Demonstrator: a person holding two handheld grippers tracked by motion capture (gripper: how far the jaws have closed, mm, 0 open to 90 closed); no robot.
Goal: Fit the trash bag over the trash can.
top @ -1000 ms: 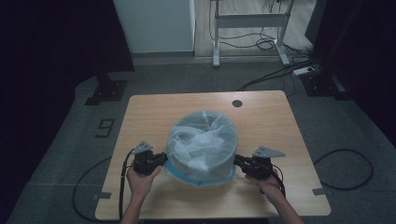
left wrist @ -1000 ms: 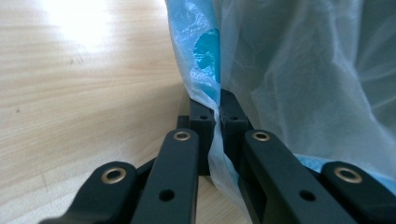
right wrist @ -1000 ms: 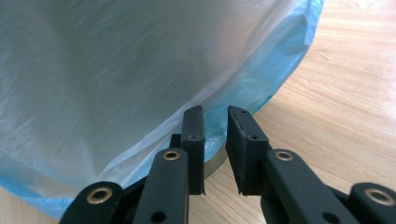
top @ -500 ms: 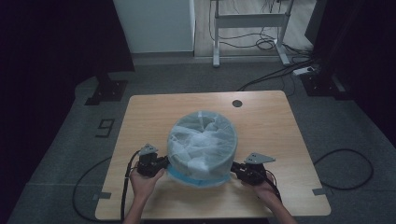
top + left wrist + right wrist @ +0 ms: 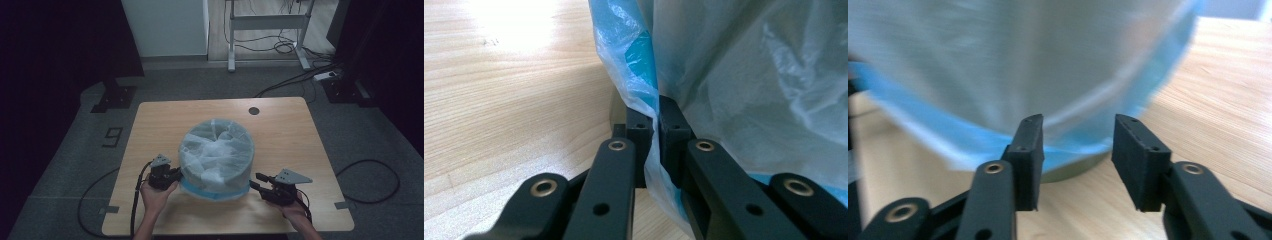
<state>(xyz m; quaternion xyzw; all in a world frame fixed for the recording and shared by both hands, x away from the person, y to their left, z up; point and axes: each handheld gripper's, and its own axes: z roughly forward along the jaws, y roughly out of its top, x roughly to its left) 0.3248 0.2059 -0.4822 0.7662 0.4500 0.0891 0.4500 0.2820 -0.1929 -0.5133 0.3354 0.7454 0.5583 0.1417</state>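
A dim room with grey floor and trailing cables is seen around a pale wooden bench. Slightly nearer than the bench's middle a round bin is stood upright, and a translucent plastic bag is draped into it and down over its outside, with a blue bag edge showing around the base.

At 9 o'clock from the bin, the left claw is held by a hand and is pressed against the bin's side. In the left gripper view the left claw is seen clamped on a fold of the bag film, the two pads nearly meeting with only the thin plastic between them.

At about 4 o'clock from the bin, the right claw is held just beside the blue edge, apart from it. In the right gripper view the right claw is seen with its jaws parted, having just been opening, and nothing is caught between them; the bin's lower wall and the blue film lie just beyond the tips, blurred.

At 1 o'clock from the bin, a small dark round hole is set near the bench's far edge, well apart.
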